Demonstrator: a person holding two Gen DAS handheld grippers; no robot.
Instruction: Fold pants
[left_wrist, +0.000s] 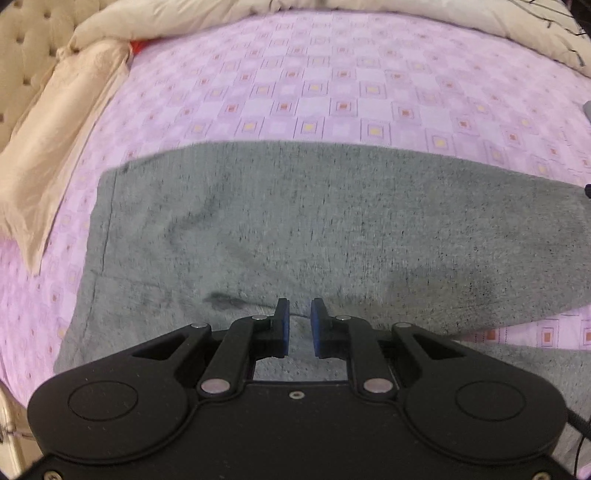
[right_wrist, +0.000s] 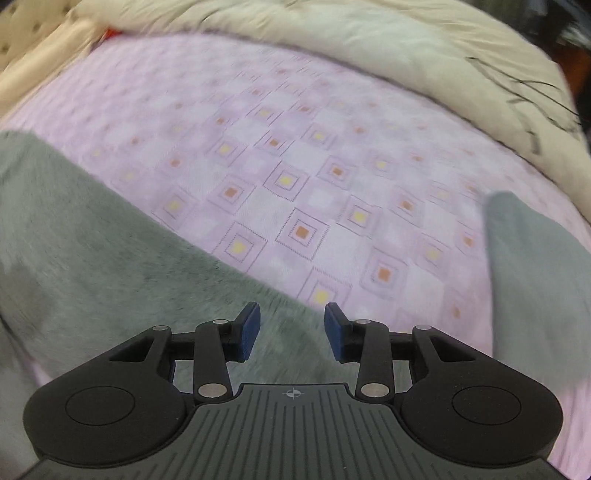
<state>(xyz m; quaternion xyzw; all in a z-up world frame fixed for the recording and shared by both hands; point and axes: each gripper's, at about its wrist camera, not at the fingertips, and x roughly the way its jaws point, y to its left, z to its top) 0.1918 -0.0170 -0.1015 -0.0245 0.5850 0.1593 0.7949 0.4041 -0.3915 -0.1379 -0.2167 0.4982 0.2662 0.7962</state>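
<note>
On bed sheet (left_wrist: 332, 92) — one grey pants (left_wrist: 295, 221); two grippers — left (left_wrist: 300, 317) narrow, right (right_wrist: 291, 321) wider, seemingly both empty.

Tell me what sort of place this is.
Most likely a bedroom: the grey pants lie on a bed with a pink patterned sheet, a cream duvet bunched at the far side and a tufted headboard.

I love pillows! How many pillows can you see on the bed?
1, a beige pillow at the left edge of the pink bedsheet. More could hide under the cream duvet.
</note>
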